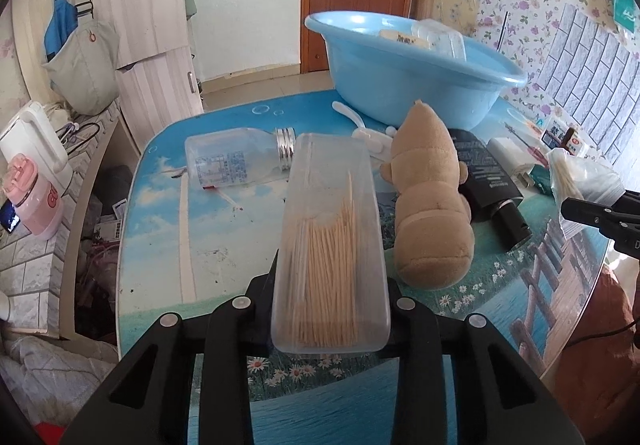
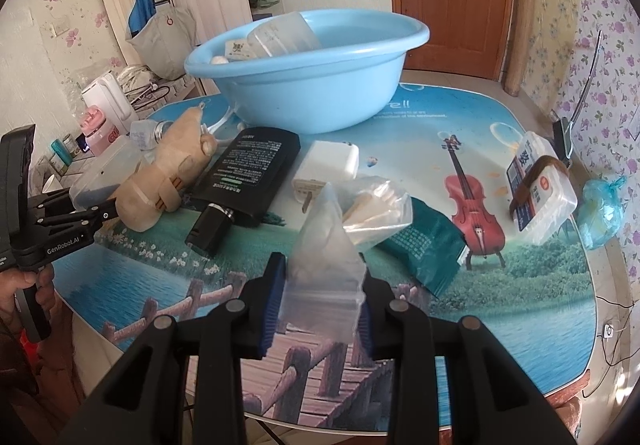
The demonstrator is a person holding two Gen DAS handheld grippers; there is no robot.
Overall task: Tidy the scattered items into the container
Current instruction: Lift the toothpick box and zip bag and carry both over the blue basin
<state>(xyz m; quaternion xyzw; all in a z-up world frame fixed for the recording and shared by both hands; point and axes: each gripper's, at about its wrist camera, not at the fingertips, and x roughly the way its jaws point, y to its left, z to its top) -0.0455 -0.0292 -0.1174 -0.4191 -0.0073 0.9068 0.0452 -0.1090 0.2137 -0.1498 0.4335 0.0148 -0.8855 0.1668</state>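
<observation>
A: Holding two things at once, you are. Your left tongs (image 1: 330, 285) are clamped on the toothpick box (image 1: 330, 241), and your right tongs (image 2: 320, 297) are clamped on the clear bag (image 2: 340, 241).

B: Where should they go?

A: Into the basin (image 1: 400, 85), at the far side of the tabletop (image 1: 208, 237), with some items already inside. Lift the box level so its lid stays shut and nothing spills out. The bag hangs loose, so raise it high enough that its tail clears the rim.

B: What's in the way?

A: Beside the box lies the plush toy (image 1: 432, 201), with the black bottle (image 2: 248, 173) just past it; the clear bottle (image 1: 232, 165) lies on the other side. Go up first, then over them. Open tabletop lies to the right of the bag, near the violin print. Watch that your two tongs don't meet above the rim.
</observation>
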